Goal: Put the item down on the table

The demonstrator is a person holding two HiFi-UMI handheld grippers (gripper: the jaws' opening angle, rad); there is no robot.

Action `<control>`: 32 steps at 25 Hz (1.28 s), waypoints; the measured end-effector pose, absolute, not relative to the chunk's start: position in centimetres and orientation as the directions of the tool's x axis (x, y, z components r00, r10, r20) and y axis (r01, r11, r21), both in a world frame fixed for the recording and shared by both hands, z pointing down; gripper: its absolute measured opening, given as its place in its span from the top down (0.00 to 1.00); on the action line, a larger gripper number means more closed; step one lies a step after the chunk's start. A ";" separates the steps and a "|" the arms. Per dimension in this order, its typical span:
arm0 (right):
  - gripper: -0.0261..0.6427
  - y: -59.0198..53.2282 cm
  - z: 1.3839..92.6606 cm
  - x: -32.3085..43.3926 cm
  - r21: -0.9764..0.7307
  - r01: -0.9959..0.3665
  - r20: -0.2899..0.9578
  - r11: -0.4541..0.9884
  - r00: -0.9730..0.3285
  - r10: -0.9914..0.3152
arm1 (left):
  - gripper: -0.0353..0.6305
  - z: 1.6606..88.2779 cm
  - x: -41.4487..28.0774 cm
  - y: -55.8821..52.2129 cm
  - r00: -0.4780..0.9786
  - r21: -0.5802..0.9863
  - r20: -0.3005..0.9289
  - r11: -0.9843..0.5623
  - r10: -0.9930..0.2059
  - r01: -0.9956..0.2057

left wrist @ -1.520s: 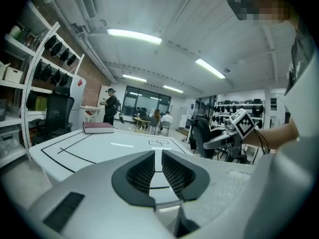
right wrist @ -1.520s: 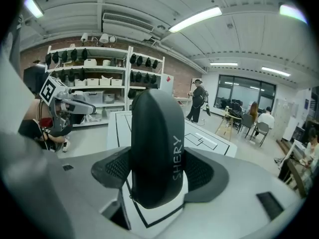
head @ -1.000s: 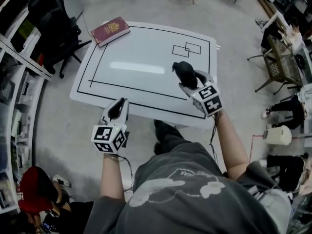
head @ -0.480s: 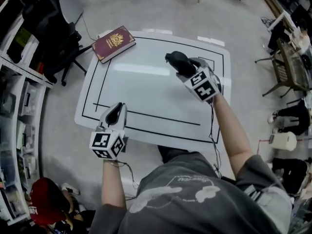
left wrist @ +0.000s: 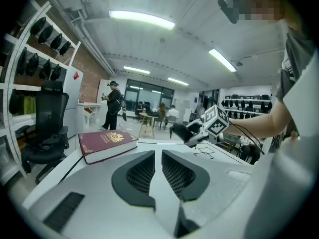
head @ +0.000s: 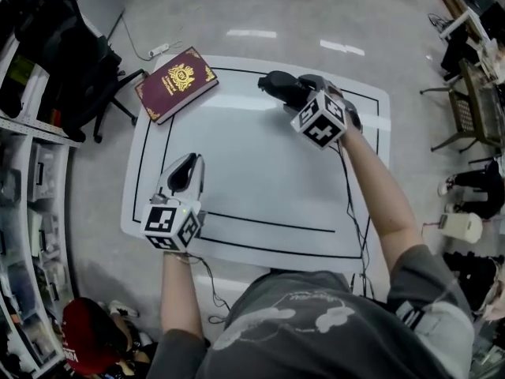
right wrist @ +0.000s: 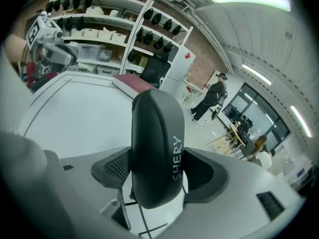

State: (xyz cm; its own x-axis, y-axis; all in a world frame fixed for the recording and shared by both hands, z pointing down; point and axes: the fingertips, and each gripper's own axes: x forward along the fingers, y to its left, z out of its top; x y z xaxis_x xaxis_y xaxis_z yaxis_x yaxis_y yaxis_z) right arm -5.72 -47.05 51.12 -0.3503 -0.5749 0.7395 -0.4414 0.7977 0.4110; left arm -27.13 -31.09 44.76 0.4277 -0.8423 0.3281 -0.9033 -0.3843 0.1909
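The right gripper grasps a black case over the desk, and the left gripper is clenched, with nothing inside.

Head view steeply down over table; gripper views low across it, both sharing maroon book.

Scene from above. A white table bears a black outline. A red book lies at the table's far left corner, covering the outline's corner. The right gripper is above the table's far edge, its jaws clamped on a dark case (whose free end points toward the book). The left gripper is above the table's near left part. An office chair stands left of the table.
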 end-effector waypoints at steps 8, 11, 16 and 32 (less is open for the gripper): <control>0.49 -50.8 54.9 -6.4 0.486 -0.261 0.777 0.834 -0.307 -0.549 | 0.88 46.0 -26.5 -36.8 0.441 0.196 0.351 -0.396 -0.826 -0.897; 0.49 -51.9 55.8 -7.0 0.441 -0.233 0.815 0.867 -0.301 -0.496 | 0.88 46.3 -26.0 -38.4 0.449 0.194 0.356 -0.405 -0.820 -0.894; 0.49 -53.4 56.4 -8.2 0.323 -0.214 0.888 0.922 -0.267 -0.374 | 0.88 47.2 -25.1 -40.4 0.464 0.195 0.366 -0.422 -0.807 -0.886; 0.43 -54.7 57.1 -10.0 0.335 -0.221 0.870 0.916 -0.300 -0.391 | 0.88 48.5 -23.7 -41.7 0.484 0.213 0.376 -0.435 -0.790 -0.875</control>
State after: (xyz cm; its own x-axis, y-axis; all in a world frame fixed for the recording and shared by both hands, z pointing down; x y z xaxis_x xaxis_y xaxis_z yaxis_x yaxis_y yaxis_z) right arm -10.02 -54.67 57.12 -0.3005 -0.3909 0.8700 -0.2214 0.9158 0.3350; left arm -23.65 -41.71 48.52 0.4839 -0.7902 0.3761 -0.8751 -0.4347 0.2127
